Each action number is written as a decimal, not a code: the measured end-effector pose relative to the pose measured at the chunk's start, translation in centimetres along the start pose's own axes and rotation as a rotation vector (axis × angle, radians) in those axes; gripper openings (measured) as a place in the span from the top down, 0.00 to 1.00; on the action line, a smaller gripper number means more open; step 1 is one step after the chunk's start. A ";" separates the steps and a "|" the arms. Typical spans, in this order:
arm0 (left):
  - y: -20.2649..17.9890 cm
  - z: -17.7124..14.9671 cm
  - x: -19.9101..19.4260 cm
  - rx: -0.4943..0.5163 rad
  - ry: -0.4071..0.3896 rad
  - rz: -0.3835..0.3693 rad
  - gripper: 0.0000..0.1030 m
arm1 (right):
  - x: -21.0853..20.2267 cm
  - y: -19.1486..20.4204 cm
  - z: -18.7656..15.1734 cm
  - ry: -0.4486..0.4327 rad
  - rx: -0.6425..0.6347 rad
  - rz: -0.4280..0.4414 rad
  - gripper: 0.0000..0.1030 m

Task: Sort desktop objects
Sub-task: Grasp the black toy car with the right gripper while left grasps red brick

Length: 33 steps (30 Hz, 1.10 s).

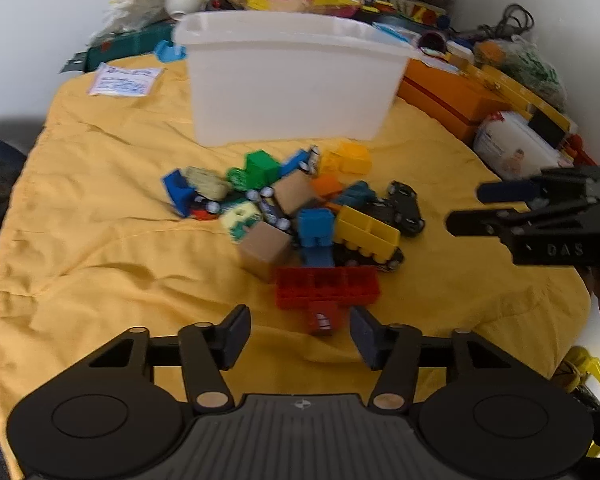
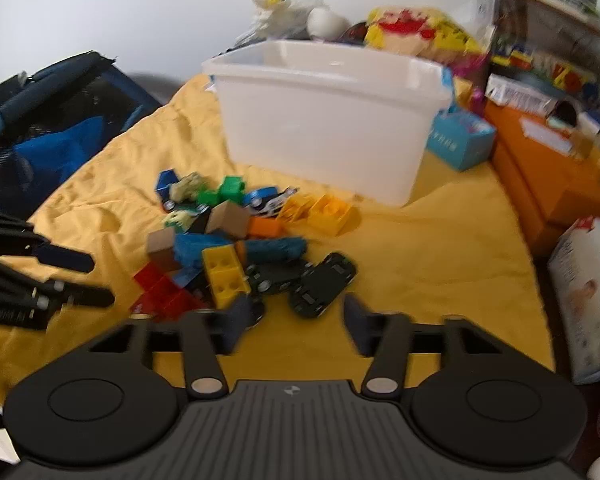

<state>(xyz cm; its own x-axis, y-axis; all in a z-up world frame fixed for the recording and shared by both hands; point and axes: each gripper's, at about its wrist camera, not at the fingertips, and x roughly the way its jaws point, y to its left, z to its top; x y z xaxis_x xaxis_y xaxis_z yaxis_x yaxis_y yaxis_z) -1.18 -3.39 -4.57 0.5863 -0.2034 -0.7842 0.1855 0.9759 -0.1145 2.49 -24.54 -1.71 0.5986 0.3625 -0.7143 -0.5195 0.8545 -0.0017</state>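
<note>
Two black claws hover over a wrinkled yellow cloth (image 1: 100,240), both spread wide and pinching nothing. Between the fingers of the left gripper (image 1: 299,334) lies a small red toy piece (image 1: 323,319), not touched by either pad, with a long red plastic brick (image 1: 327,287) just beyond it at 12 o'clock. The right gripper (image 2: 290,326) has a black toy car (image 2: 324,284) lying upside down at its 12 o'clock, near the fingertips but apart from them. A yellow studded brick (image 2: 224,276) sits at its 11 o'clock, part of a heap of mixed toy blocks and cars (image 1: 284,204). Farther out at 12 o'clock from both claws stands a translucent white plastic bin (image 2: 328,120) on the cloth, beside an orange box (image 1: 452,100) at its 3 o'clock.
</note>
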 end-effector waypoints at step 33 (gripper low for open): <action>0.3 0.1 0.6 -0.018 -0.034 0.019 0.78 | 7.2 -2.2 0.3 0.078 0.237 -0.016 0.72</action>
<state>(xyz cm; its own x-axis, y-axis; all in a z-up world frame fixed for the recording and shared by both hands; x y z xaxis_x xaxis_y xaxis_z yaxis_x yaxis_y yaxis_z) -0.65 -3.21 -5.02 0.6162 -0.1869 -0.7651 0.1601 0.9809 -0.1106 8.14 -23.70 -6.60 0.5520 0.3266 -0.7672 -0.3471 0.9266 0.1447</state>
